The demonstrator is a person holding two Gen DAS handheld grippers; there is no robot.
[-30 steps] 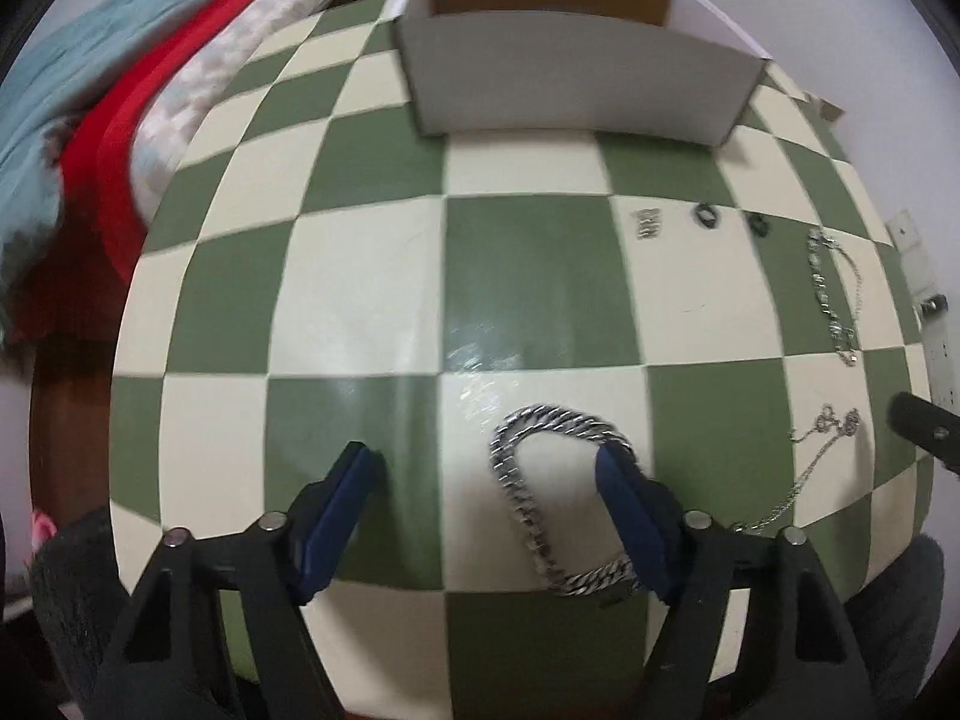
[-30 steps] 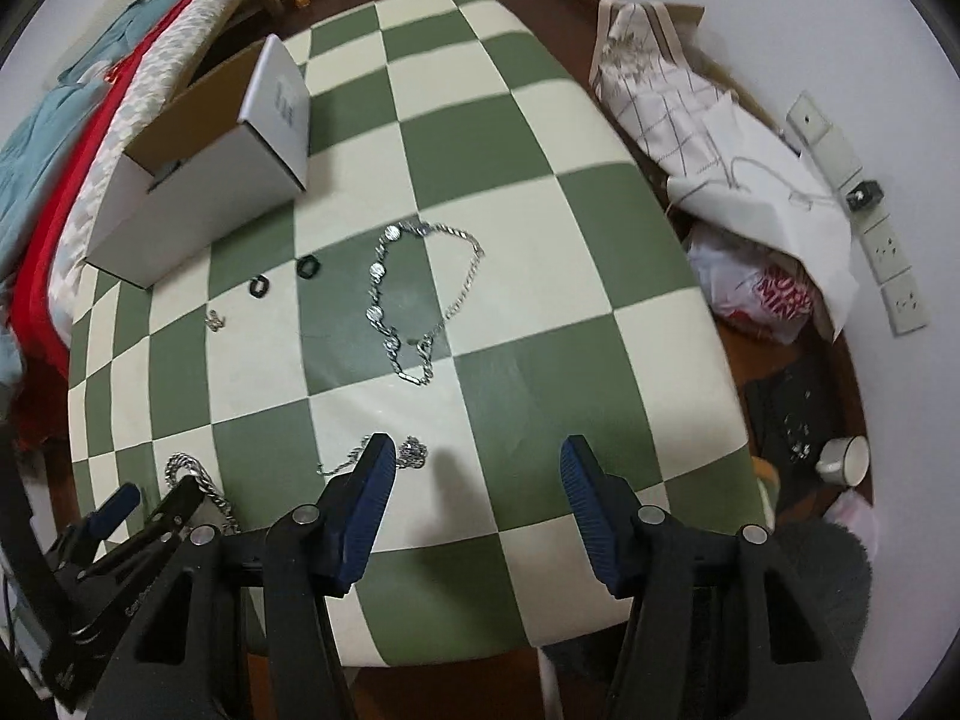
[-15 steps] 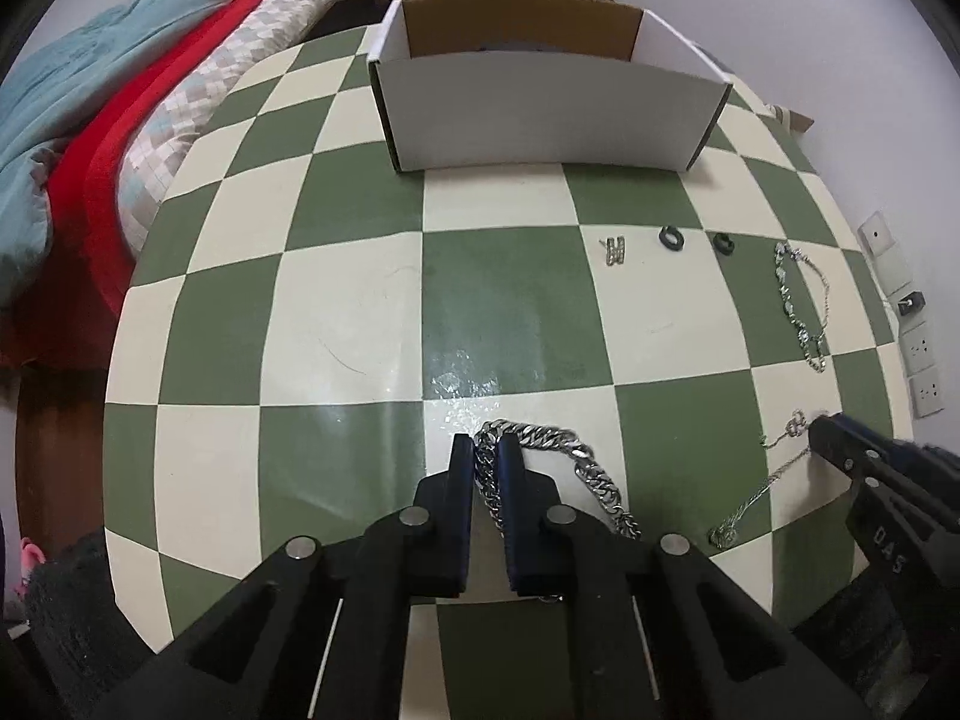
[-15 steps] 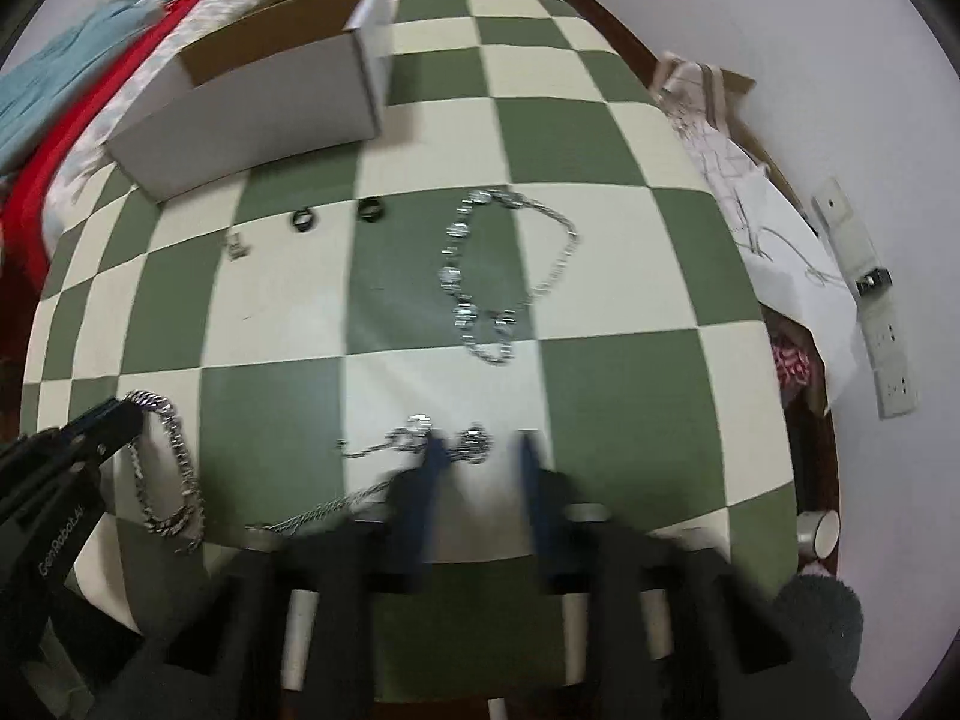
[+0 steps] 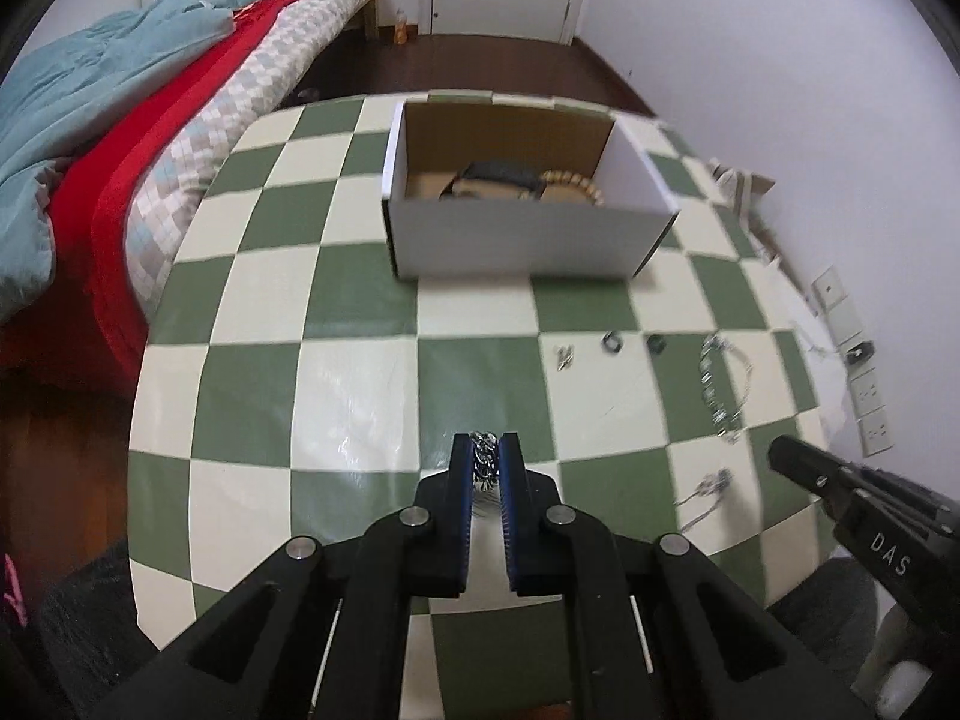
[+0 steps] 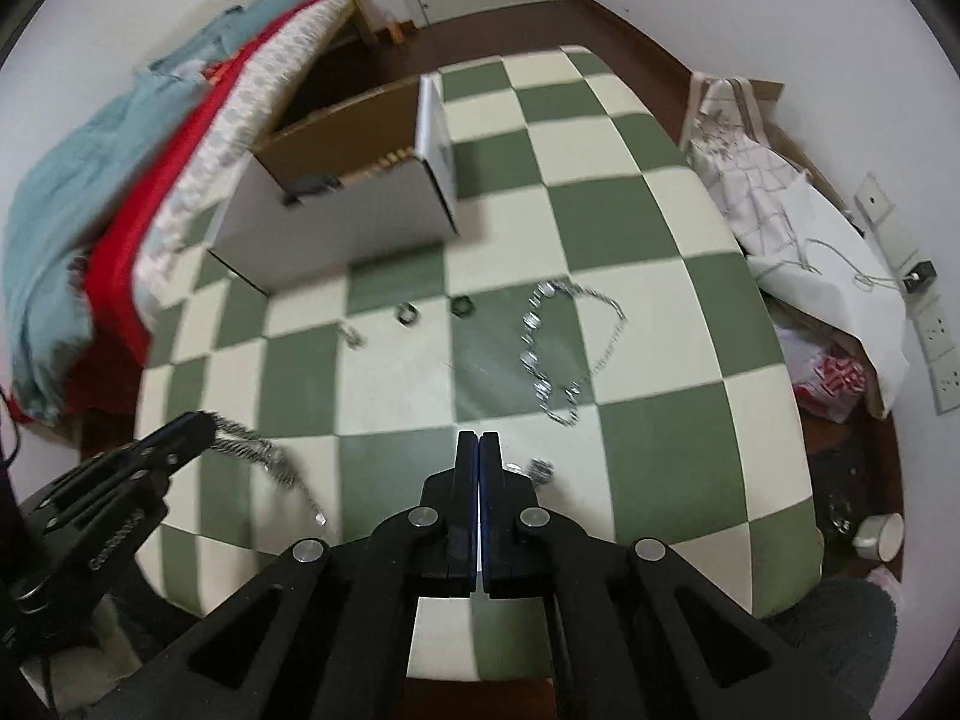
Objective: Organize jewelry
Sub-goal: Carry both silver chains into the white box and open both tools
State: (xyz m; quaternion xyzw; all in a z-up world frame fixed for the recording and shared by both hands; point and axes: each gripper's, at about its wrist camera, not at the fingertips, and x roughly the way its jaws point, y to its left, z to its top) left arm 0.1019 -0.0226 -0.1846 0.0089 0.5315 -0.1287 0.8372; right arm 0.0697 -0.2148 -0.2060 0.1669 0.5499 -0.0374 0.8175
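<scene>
Left tongs (image 5: 486, 461) clamped on chunky silver curb chain (image 5: 485, 463), lifted over glossy green-and-cream checkered counter (image 5: 360, 312). Right tongs (image 6: 479, 456) pressed together on thin silver necklace (image 6: 538, 470). Open white cardboard box (image 5: 522, 234) beyond; two dark rings (image 6: 408, 314) between.

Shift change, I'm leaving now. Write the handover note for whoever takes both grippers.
Left gripper: shut on the curb chain, lifted off the table.
Right gripper: shut, apparently on the thin chain; the grip itself is hidden.
Box: at the table's far side, already holding a dark band and a beaded bracelet.
Still on the table: disc necklace, two dark rings, a small silver piece.
Left to do: drop both chains in the box, then collect the rest.
</scene>
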